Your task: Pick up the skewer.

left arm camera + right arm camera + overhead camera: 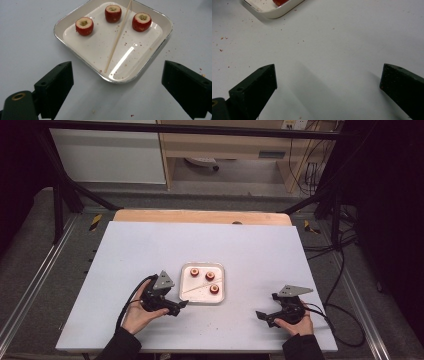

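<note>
A square white tray (186, 270) (160, 45) sits at the table's middle front. It holds three cored red fruits (194, 272) (84, 25) and a thin wooden skewer (198, 286) (117, 37) lying slantwise. My left gripper (180, 306) (117, 87) rests on the table just left of the tray, open, its jaws wide apart and facing the tray's near corner with nothing between them. My right gripper (264, 316) (328, 85) lies at the front right, open over bare table. A corner of the tray (272, 11) with a bit of red fruit (279, 2) shows at the top left of the right gripper view.
The pale table top (150, 250) lies bare around the tray, with small red crumbs (220, 43) scattered near it. A wooden strip (200, 216) runs along the far edge. Black frame bars (60, 195) and cables (345, 270) stand beside the table.
</note>
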Available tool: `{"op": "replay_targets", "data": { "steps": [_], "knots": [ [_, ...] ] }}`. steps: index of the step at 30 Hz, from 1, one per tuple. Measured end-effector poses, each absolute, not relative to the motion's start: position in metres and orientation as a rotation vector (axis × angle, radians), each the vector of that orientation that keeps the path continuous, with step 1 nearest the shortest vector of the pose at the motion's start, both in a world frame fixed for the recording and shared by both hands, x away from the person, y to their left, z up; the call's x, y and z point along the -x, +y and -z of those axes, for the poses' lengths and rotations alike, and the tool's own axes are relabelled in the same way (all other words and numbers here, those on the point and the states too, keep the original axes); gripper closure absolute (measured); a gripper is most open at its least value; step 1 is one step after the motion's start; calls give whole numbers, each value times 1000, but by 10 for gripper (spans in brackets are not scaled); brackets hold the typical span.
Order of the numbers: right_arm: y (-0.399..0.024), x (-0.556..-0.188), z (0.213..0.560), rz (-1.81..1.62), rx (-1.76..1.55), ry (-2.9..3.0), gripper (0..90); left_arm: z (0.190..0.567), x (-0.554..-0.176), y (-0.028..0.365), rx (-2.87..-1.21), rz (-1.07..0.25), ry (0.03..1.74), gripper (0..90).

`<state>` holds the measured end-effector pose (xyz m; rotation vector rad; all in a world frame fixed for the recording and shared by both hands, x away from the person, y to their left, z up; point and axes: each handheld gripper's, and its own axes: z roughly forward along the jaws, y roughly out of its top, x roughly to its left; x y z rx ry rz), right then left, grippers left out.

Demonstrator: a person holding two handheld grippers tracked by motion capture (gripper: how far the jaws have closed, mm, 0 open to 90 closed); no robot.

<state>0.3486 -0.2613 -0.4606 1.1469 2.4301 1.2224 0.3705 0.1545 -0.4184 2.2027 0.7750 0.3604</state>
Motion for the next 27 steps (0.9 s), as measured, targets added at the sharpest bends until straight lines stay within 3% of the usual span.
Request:
{"op": "replay_targets", "data": {
  "steps": [14,27],
  "knots": [
    [-260,-349,462,-1213,-1139,2440,17,419,-389,127,-2235,-349,765,168],
    [-260,-349,462,-1209,-1136,2442,18,428,-406,109,-2269,-346,757,387]
  ]
}}
